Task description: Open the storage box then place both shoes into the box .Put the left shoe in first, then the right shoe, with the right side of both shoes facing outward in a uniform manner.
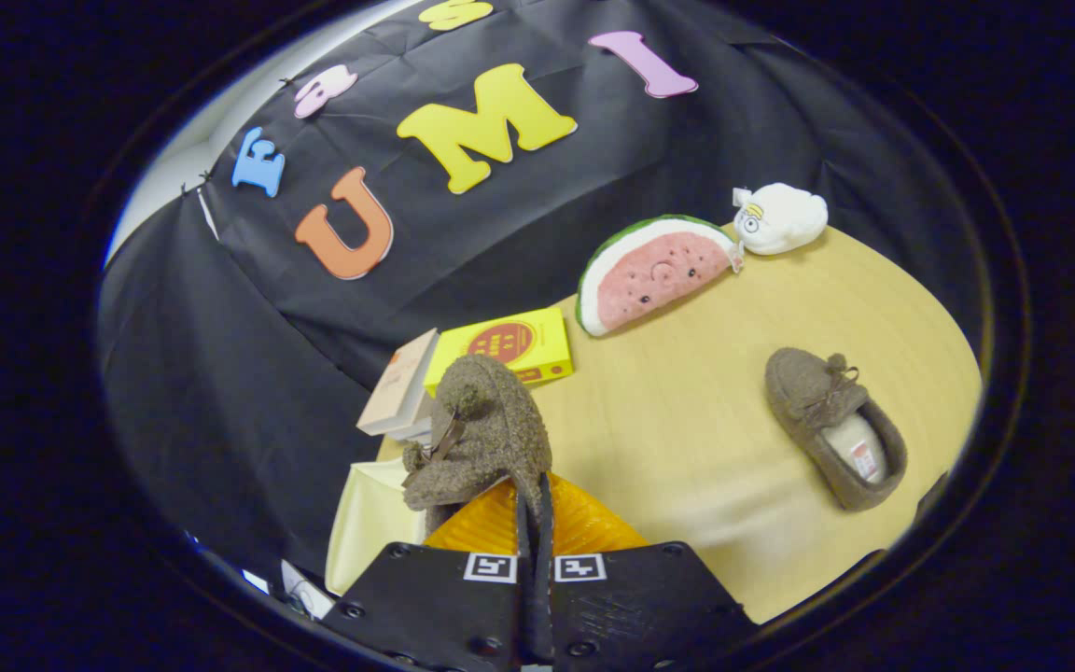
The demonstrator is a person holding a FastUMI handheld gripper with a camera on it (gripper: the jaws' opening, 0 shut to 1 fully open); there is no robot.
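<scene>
Gripper-mounted fisheye looks forward and down, close above the table (687, 420).

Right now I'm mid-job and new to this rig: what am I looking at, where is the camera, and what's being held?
The camera rides on hand-held tongs, looking forward along two black fingers. They are shut on a fuzzy brown slipper, held over an orange ribbed box part with a pale panel beside it. Beyond, on the light wooden table, lie the matching second slipper, a yellow book, a beige book, a watermelon-slice plush and a white plush toy.
</scene>
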